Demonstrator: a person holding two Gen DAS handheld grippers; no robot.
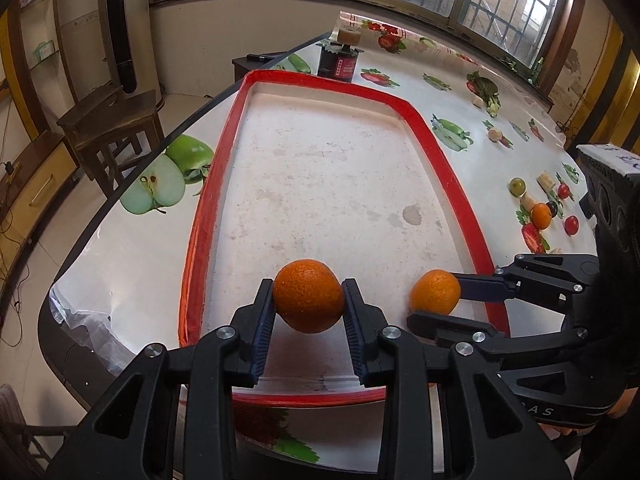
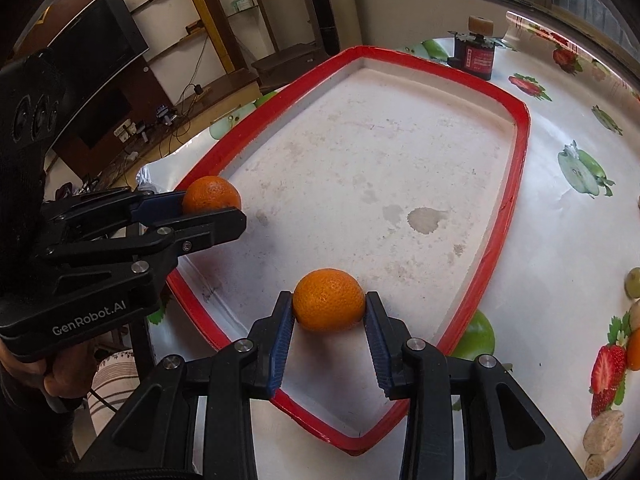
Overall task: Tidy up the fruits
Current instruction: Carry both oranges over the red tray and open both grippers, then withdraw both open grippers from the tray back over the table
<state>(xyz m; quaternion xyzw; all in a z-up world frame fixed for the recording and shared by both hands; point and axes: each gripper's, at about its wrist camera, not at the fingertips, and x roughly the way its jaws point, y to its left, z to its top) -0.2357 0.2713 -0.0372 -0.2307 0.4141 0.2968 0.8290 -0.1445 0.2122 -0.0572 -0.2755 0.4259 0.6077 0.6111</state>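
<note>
A red-rimmed white tray [image 1: 424,128] lies on the fruit-print tablecloth; it also shows in the right wrist view [image 2: 520,132]. My left gripper [image 1: 309,300] is shut on an orange [image 1: 309,295] over the tray's near end; the same orange [image 2: 211,194] and gripper [image 2: 224,210] show in the right wrist view. My right gripper [image 2: 329,312] is shut on a second orange [image 2: 329,299] just above the tray floor; it shows in the left wrist view [image 1: 435,291] near the tray's right rim, with that gripper [image 1: 438,300].
Loose fruits lie on the table to the right: a small orange [image 1: 541,215], a green fruit [image 1: 517,186], red cherry tomatoes [image 1: 571,225] and beige chunks [image 2: 603,432]. A dark jar [image 1: 338,62] stands beyond the tray. A wooden stool [image 1: 112,120] is left of the table.
</note>
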